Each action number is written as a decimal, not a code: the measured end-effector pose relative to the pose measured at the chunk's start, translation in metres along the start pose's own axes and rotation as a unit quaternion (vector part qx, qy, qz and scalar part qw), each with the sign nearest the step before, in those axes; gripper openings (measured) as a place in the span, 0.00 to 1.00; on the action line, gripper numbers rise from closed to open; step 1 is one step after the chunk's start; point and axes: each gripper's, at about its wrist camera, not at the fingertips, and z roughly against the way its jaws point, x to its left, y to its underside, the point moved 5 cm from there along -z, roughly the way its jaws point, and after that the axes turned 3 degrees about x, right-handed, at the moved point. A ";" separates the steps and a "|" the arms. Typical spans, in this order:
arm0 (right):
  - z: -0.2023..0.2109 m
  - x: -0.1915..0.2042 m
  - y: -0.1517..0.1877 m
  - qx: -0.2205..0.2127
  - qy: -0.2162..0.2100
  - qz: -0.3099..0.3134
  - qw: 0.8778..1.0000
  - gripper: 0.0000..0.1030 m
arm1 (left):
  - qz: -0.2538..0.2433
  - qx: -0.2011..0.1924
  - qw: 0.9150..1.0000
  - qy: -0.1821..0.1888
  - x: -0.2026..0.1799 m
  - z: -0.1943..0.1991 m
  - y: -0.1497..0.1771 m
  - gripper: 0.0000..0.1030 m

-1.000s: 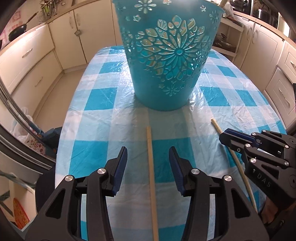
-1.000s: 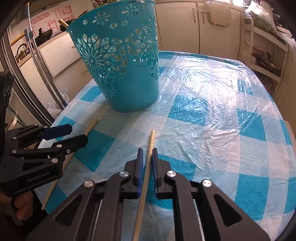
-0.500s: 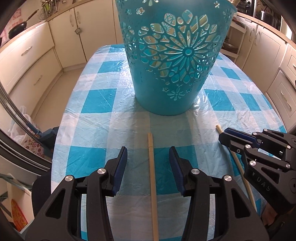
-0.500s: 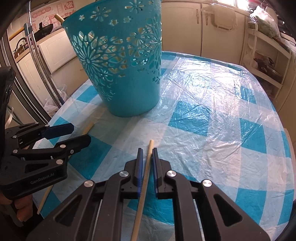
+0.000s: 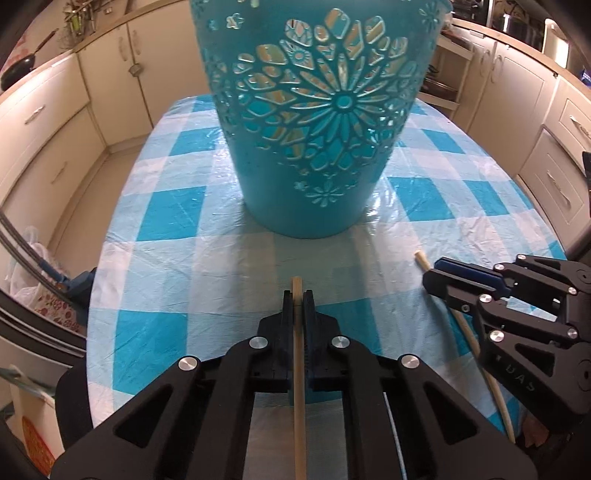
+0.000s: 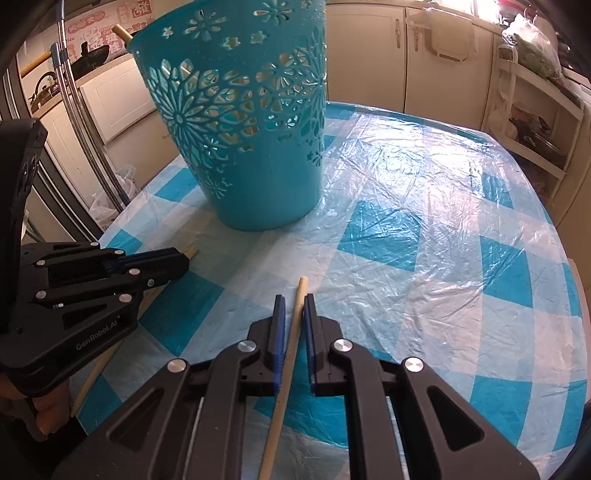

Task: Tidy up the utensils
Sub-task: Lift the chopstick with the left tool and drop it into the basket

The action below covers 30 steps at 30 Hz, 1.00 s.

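A tall teal cut-out basket [image 5: 314, 129] [image 6: 243, 129] stands on the checked table, and a wooden stick end [image 6: 120, 29] pokes over its rim. My left gripper [image 5: 297, 295] [image 6: 183, 258] is just in front of the basket. Its jaws are closing, and the pads press on a thin wooden stick [image 5: 299, 387] that runs back under the camera. My right gripper [image 6: 294, 301] [image 5: 430, 273] is beside it, shut on a second, paler stick [image 6: 284, 376] [image 5: 421, 258]. That stick's tip juts a little past the fingers.
The table [image 5: 166, 206] wears a blue-and-white checked cloth under crinkled clear plastic [image 6: 424, 192]. Cream kitchen cabinets [image 5: 44, 122] ring it, and an open shelf rack [image 6: 535, 110] stands at the right. A plastic bag [image 5: 26, 266] lies on the floor left. A hand [image 6: 40, 413] grips the left tool.
The left jaws, wide apart around the stick before, have closed onto it. Both grippers have edged nearer the basket. The right grip on its stick is unchanged.
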 end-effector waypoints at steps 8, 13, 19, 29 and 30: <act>0.000 0.003 0.000 0.000 -0.012 0.009 1.000 0.20 | 0.034 -0.029 0.997 0.064 0.010 0.038 -0.003 0.05; 0.000 0.010 0.001 0.001 -0.006 0.025 1.000 0.28 | 0.054 -0.083 0.987 0.128 0.022 0.087 -0.013 0.05; -0.002 0.011 0.001 0.001 -0.006 0.026 1.000 0.28 | 0.065 -0.141 0.974 0.166 0.025 0.138 -0.030 0.05; -0.002 0.006 0.000 0.000 -0.021 0.012 1.000 0.28 | 0.062 -0.224 0.958 0.169 0.020 0.194 -0.071 0.05; -0.001 0.004 0.000 -0.001 -0.023 0.011 1.000 0.28 | 0.064 -0.232 0.956 0.166 0.021 0.200 -0.076 0.05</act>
